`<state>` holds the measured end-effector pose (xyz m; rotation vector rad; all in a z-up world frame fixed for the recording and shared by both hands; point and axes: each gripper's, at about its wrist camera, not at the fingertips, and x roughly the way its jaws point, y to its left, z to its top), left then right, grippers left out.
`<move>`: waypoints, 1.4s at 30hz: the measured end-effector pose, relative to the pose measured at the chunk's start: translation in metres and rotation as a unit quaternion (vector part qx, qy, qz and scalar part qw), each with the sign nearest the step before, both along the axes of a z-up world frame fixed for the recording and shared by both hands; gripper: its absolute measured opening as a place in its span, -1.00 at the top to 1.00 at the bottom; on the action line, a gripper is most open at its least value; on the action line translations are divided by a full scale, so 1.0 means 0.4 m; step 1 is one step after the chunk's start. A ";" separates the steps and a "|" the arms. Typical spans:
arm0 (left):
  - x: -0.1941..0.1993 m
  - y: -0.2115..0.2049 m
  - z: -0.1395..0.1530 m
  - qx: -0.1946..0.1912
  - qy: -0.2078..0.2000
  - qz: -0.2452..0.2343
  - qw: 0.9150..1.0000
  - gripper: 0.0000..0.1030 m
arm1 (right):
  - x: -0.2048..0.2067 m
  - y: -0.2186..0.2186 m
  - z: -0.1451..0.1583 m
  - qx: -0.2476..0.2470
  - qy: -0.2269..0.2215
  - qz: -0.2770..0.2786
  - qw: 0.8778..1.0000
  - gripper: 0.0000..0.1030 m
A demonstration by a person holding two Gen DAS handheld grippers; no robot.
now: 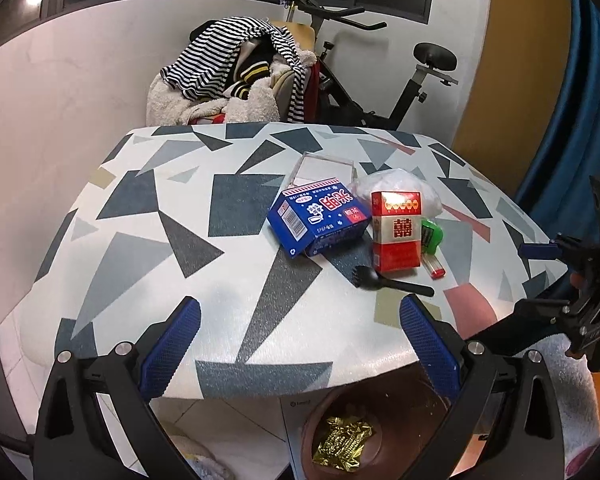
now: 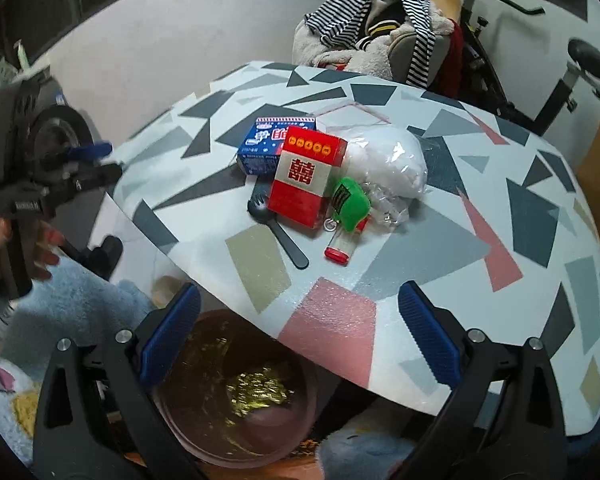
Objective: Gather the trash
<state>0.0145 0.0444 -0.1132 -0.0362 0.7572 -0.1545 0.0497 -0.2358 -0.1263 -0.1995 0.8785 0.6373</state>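
A cluster of trash lies on the patterned table (image 1: 148, 216): a blue carton (image 1: 320, 220), a red cigarette box (image 1: 398, 236), a black plastic spork (image 1: 392, 284), a green lighter (image 1: 432, 236), a red-capped tube (image 1: 434, 268), a white bag (image 1: 400, 186) and a clear lid (image 1: 324, 168). The same items show in the right wrist view: carton (image 2: 268, 144), red box (image 2: 306, 176), spork (image 2: 276, 232), lighter (image 2: 350, 204), tube (image 2: 340, 246), bag (image 2: 388, 164). A brown bin (image 1: 364, 432) below the near table edge holds a gold wrapper (image 1: 342, 442). My left gripper (image 1: 300, 344) and right gripper (image 2: 300, 336) are open and empty.
A chair piled with striped clothes (image 1: 236, 64) and an exercise bike (image 1: 380, 80) stand behind the table. A blue curtain (image 1: 572, 100) hangs at right. The bin (image 2: 236, 392) sits beside a fluffy blue rug (image 2: 80, 300).
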 end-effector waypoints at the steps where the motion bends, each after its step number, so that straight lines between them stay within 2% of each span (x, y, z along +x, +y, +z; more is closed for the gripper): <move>1: 0.004 0.001 0.000 0.000 0.001 -0.001 1.000 -0.89 | 0.002 0.003 -0.003 -0.005 -0.001 0.000 1.000 -0.89; 13: 0.063 0.017 -0.015 0.008 0.008 0.008 1.000 -0.89 | 0.071 0.018 -0.027 0.000 0.014 -0.016 1.000 -0.88; 21: 0.113 0.056 -0.039 0.005 0.025 0.030 0.999 -0.89 | 0.161 0.114 -0.037 0.025 0.007 -0.039 0.999 -0.88; 25: 0.132 0.079 -0.039 0.003 0.026 0.052 0.998 -0.89 | 0.234 0.167 -0.047 0.032 0.008 -0.073 0.997 -0.86; 29: 0.148 0.117 -0.040 -0.026 0.028 0.081 0.996 -0.89 | 0.293 0.201 -0.076 0.034 0.018 -0.120 0.992 -0.85; 32: 0.160 0.134 -0.044 -0.046 0.032 0.088 0.995 -0.86 | 0.320 0.222 -0.094 0.023 0.024 -0.135 0.990 -0.51; 34: 0.169 0.136 -0.049 -0.059 0.039 0.084 0.994 -0.75 | 0.325 0.225 -0.095 0.019 0.022 -0.139 0.990 -0.19; 42: 0.217 0.093 -0.066 -0.099 0.059 0.056 0.992 -0.70 | 0.295 0.164 -0.036 0.062 -0.009 -0.109 0.992 -0.18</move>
